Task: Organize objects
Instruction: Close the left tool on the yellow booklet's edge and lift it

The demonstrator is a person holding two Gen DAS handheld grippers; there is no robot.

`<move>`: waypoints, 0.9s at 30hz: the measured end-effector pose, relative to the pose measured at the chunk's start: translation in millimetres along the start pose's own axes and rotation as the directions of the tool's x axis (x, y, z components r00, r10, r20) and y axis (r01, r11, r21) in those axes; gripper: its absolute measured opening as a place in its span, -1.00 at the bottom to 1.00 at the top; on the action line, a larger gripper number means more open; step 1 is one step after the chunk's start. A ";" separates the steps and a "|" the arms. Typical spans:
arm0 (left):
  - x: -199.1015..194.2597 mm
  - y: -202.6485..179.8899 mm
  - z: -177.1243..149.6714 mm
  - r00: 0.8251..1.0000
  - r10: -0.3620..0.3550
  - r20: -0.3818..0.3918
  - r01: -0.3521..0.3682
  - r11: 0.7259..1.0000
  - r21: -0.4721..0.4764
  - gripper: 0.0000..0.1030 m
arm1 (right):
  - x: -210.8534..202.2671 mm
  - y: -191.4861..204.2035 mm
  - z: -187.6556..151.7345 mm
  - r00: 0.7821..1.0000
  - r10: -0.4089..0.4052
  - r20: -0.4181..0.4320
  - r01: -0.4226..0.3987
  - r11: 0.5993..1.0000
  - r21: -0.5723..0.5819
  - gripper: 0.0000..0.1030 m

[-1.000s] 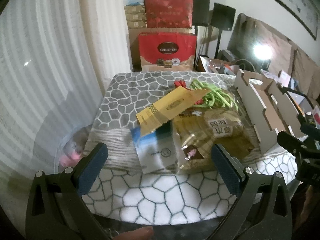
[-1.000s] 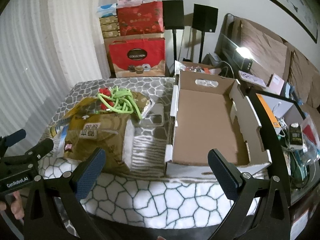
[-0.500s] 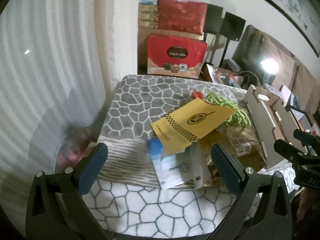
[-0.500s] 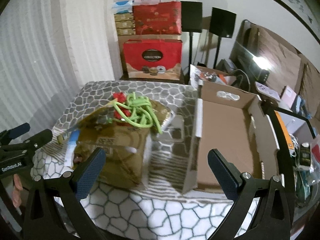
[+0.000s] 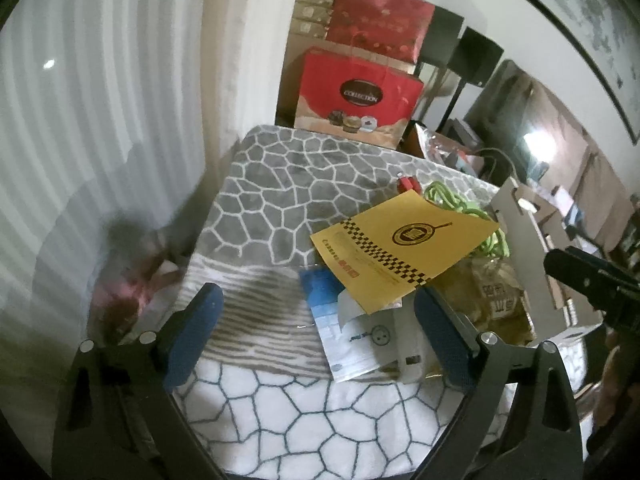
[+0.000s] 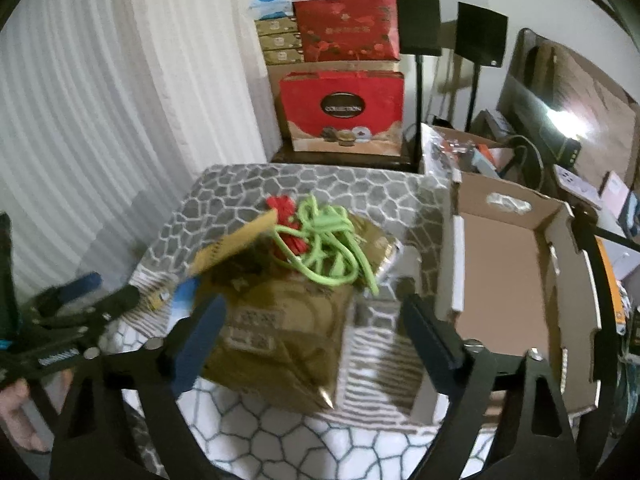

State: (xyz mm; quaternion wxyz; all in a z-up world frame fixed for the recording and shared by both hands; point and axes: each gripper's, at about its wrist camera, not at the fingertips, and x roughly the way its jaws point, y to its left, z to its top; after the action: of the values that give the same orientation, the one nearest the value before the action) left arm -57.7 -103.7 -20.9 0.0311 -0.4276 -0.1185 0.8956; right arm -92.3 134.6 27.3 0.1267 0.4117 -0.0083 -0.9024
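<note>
A pile lies on the stone-pattern cloth (image 5: 292, 184): a yellow checkered packet (image 5: 404, 248), a blue-and-white pouch (image 5: 352, 336), a gold-brown bag (image 6: 288, 328) with a green cord (image 6: 332, 248) and a red bundle (image 6: 286, 208) on top. An open cardboard box (image 6: 508, 280) stands empty to the right of the pile. My left gripper (image 5: 316, 336) is open, over the cloth just left of the pile. My right gripper (image 6: 312, 340) is open, above the near end of the gold-brown bag. Neither holds anything.
Red gift bags and stacked boxes (image 6: 344, 112) stand behind the table. A white curtain (image 5: 100, 120) hangs on the left. A sofa and cluttered side table (image 6: 580, 140) lie to the right. Two black stands (image 6: 448, 36) are at the back.
Both grippers have shifted left; the pile now sits further right in the left view and nearer the centre in the right view. Both jaws stay open.
</note>
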 end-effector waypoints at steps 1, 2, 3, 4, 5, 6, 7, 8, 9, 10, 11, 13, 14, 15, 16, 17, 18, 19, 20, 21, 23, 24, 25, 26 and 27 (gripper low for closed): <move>0.8 2.4 0.5 1.000 -0.005 -0.001 0.005 1.000 -0.007 0.75 | 0.7 1.1 3.4 1.000 0.015 -0.004 -0.015 1.000 0.003 0.65; 1.3 4.6 1.5 1.000 -0.016 -0.002 0.016 1.000 -0.021 0.70 | 2.4 2.4 8.1 0.999 0.044 -0.009 -0.044 0.999 0.010 0.58; 2.2 5.6 2.9 1.000 -0.024 -0.004 0.024 0.999 -0.029 0.57 | 3.7 3.5 11.2 0.998 0.064 -0.014 -0.063 0.998 0.015 0.47; 3.8 6.5 4.0 0.999 -0.034 -0.009 0.034 0.999 -0.037 0.44 | 6.1 4.9 15.1 0.996 0.085 -0.022 -0.084 0.996 0.020 0.40; 6.0 7.3 5.4 0.999 -0.046 -0.017 0.045 0.998 -0.045 0.30 | 8.3 6.5 18.4 0.995 0.097 -0.029 -0.096 0.995 0.021 0.25; 8.6 7.9 6.8 0.998 -0.060 -0.026 0.058 0.997 -0.052 0.23 | 12.6 9.2 22.6 0.994 0.106 -0.040 -0.105 0.994 0.019 0.12; 11.1 8.0 8.3 0.997 -0.072 -0.033 0.070 0.996 -0.059 0.12 | 15.3 12.7 25.5 0.993 0.107 -0.048 -0.107 0.994 0.018 0.07; 13.0 8.0 9.8 0.995 -0.087 -0.039 0.085 0.994 -0.065 0.07 | 17.8 14.4 26.9 0.993 0.108 -0.054 -0.107 0.994 0.015 0.02; 16.0 8.4 11.3 0.993 -0.109 -0.048 0.105 0.991 -0.079 0.06 | 21.6 17.4 29.2 0.992 0.113 -0.064 -0.112 0.994 0.012 0.00; 18.4 8.3 12.2 0.991 -0.123 -0.054 0.118 0.989 -0.092 0.07 | 26.4 19.4 31.2 0.990 0.122 -0.076 -0.122 0.992 0.013 -0.01; 20.2 8.8 13.1 0.989 -0.134 -0.057 0.128 0.987 -0.100 0.07 | 30.1 19.9 32.7 0.987 0.132 -0.087 -0.131 0.991 0.019 -0.02; 22.0 10.4 13.3 0.988 -0.146 -0.057 0.138 0.983 -0.118 0.11 | 38.6 20.3 34.3 0.982 0.152 -0.110 -0.149 0.988 0.037 -0.02; 22.9 11.4 13.2 0.988 -0.144 -0.057 0.137 0.983 -0.123 0.21 | 40.1 20.0 34.6 0.981 0.157 -0.115 -0.153 0.987 0.043 -0.02; 23.8 12.4 13.0 0.988 -0.141 -0.058 0.133 0.983 -0.124 0.27 | 42.0 19.5 34.7 0.979 0.164 -0.122 -0.159 0.986 0.051 -0.02; 25.2 13.0 12.5 0.989 -0.138 -0.060 0.130 0.984 -0.125 0.36 | 44.3 19.2 34.3 0.975 0.176 -0.133 -0.170 0.984 0.059 -0.02; 25.5 13.4 11.8 0.988 -0.139 -0.061 0.130 0.983 -0.126 0.38 | 46.5 19.3 34.0 0.972 0.188 -0.142 -0.180 0.981 0.066 -0.02; 26.0 14.1 11.2 0.988 -0.141 -0.062 0.132 0.983 -0.127 0.38 | 50.2 19.6 33.5 0.966 0.205 -0.157 -0.194 0.978 0.079 -0.02; 26.6 14.7 10.2 0.987 -0.147 -0.062 0.137 0.982 -0.131 0.39 | 52.6 20.2 34.0 0.962 0.217 -0.167 -0.204 0.975 0.092 -0.02; 26.4 15.2 9.3 0.987 -0.150 -0.064 0.140 0.981 -0.133 0.40 | 56.1 19.8 33.7 0.956 0.234 -0.176 -0.217 0.970 0.110 -0.02; 27.2 15.0 8.7 0.986 -0.152 -0.067 0.142 0.981 -0.131 0.40 | 62.3 18.7 33.3 0.945 0.260 -0.197 -0.236 0.962 0.138 -0.02; 28.3 15.0 8.0 0.985 -0.154 -0.075 0.144 0.982 -0.125 0.40 | 70.3 17.6 32.2 0.928 0.305 -0.212 -0.268 0.945 0.186 -0.02; 28.9 14.4 7.6 0.985 -0.154 -0.077 0.144 0.982 -0.122 0.40 | 75.6 16.4 31.8 0.917 0.336 -0.217 -0.290 0.932 0.217 -0.03; 29.5 14.0 7.9 0.984 -0.159 -0.080 0.148 0.981 -0.122 0.40 | 78.7 15.8 31.6 0.909 0.357 -0.214 -0.306 0.922 0.238 -0.06; 29.9 14.0 7.9 0.984 -0.160 -0.080 0.149 0.981 -0.123 0.40 | 80.5 15.8 32.5 0.904 0.371 -0.212 -0.316 0.915 0.252 -0.14; 30.2 14.2 8.1 0.984 -0.161 -0.081 0.151 0.981 -0.123 0.40 | 83.1 15.7 33.2 0.898 0.385 -0.212 -0.325 0.907 0.267 -0.23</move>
State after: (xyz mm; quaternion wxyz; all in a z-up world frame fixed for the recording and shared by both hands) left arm -82.5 -114.1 -42.3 0.0816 -0.4583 -0.2020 0.8617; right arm -165.8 96.9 -10.5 0.2427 0.5294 -0.1691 -0.7951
